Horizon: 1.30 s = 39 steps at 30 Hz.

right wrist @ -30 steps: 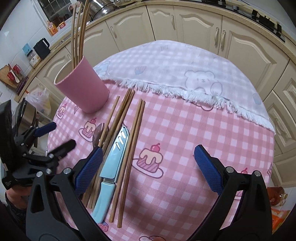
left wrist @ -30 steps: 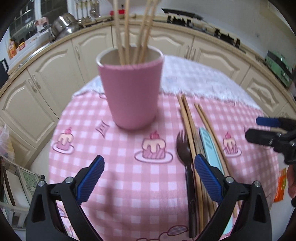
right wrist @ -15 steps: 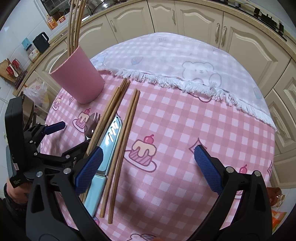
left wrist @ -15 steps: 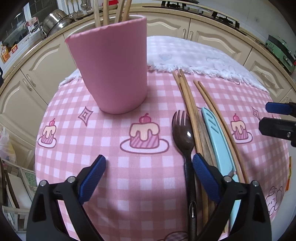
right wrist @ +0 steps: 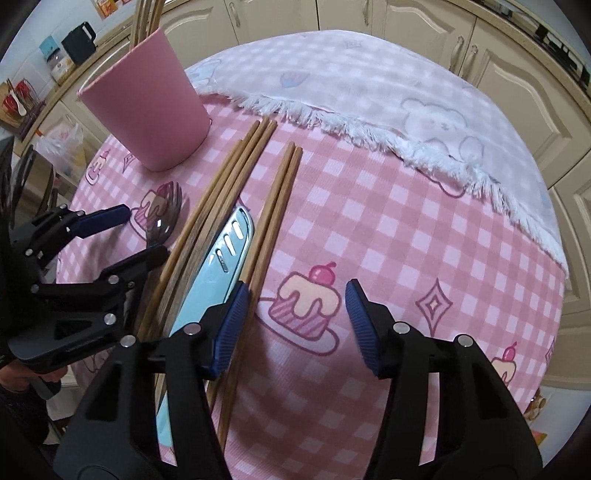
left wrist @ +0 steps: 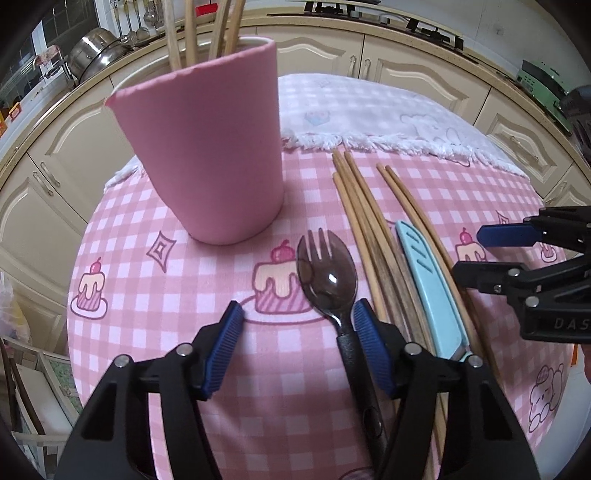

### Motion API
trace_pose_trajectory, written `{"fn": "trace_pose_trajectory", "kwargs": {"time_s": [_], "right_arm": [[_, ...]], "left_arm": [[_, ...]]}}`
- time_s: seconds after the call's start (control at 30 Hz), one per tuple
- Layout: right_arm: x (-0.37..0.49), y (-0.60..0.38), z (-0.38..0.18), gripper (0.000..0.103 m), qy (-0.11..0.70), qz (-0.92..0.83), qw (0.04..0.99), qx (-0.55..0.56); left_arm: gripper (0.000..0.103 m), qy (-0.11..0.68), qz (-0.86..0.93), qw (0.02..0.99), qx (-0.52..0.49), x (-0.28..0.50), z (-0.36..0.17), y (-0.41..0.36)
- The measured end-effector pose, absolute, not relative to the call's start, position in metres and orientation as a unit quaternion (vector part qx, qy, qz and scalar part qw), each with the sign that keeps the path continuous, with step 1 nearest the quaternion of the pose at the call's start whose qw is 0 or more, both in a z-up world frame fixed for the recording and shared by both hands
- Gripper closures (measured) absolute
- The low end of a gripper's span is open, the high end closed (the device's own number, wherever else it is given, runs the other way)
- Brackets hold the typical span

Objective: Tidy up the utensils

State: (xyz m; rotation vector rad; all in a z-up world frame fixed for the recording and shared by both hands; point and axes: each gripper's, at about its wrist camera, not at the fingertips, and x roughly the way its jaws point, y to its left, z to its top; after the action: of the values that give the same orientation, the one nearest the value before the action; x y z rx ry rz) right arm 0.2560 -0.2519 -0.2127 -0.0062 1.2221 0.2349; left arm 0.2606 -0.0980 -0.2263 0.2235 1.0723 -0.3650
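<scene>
Two grippers angle steeply down at the pink checked tablecloth. The left gripper is closing, pads not yet pressing, the dark spork handle against its right finger. The right gripper is closing, paired chopsticks beside its left finger. The pink cup stands ahead; cream cabinets surround.

Background: cream cabinets wrap the room; steel pot and hanging ladles far left, black kettle, pink gingham cloth under white fringed cloth on worktop
</scene>
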Motion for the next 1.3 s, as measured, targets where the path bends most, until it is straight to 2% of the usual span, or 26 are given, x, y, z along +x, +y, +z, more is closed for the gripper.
{"fn": "trace_pose_trajectory", "kwargs": {"time_s": [0.13,0.17,0.2,0.4,0.43,0.47,0.5,0.53,0.57,0.93,1.0,1.07,1.3], "right_arm": [[0.256,-0.241,-0.213,0.064,0.575,0.107,0.810,-0.034],[0.256,-0.239,-0.214,0.072,0.575,0.098,0.811,-0.051],[0.256,-0.240,-0.214,0.075,0.576,0.095,0.811,-0.051],[0.269,-0.238,-0.213,0.077,0.582,0.092,0.807,-0.038],[0.272,-0.236,-0.213,0.077,0.582,0.093,0.807,-0.039],[0.274,-0.236,-0.212,0.077,0.581,0.094,0.807,-0.041],[0.276,-0.233,-0.213,0.082,0.579,0.095,0.808,-0.050],[0.277,-0.232,-0.213,0.086,0.577,0.097,0.809,-0.057],[0.278,-0.230,-0.212,0.096,0.577,0.101,0.809,-0.058],[0.253,-0.252,-0.196,0.098,0.523,0.143,0.840,0.029],[0.249,-0.260,-0.187,0.098,0.505,0.148,0.849,0.050],[0.243,-0.264,-0.177,0.098,0.487,0.152,0.857,0.067],[0.240,-0.268,-0.169,0.098,0.473,0.156,0.864,0.076]], "left_arm": [[0.041,0.505,-0.177,0.838,0.105,0.263,-0.227,-0.099],[0.041,0.505,-0.177,0.838,0.106,0.263,-0.227,-0.098],[0.041,0.504,-0.178,0.838,0.105,0.263,-0.228,-0.098],[0.042,0.503,-0.182,0.838,0.106,0.265,-0.226,-0.095],[0.046,0.504,-0.182,0.838,0.105,0.265,-0.226,-0.095],[0.055,0.502,-0.183,0.839,0.104,0.266,-0.226,-0.096],[0.059,0.501,-0.183,0.839,0.104,0.266,-0.225,-0.096],[0.071,0.501,-0.186,0.839,0.104,0.267,-0.225,-0.096],[0.075,0.501,-0.190,0.838,0.103,0.267,-0.224,-0.097],[0.081,0.472,-0.224,0.851,0.051,0.253,-0.207,-0.083],[0.085,0.460,-0.232,0.856,0.044,0.248,-0.199,-0.080],[0.100,0.451,-0.238,0.859,0.035,0.245,-0.193,-0.079],[0.099,0.464,-0.236,0.853,0.045,0.247,-0.199,-0.083]]}}
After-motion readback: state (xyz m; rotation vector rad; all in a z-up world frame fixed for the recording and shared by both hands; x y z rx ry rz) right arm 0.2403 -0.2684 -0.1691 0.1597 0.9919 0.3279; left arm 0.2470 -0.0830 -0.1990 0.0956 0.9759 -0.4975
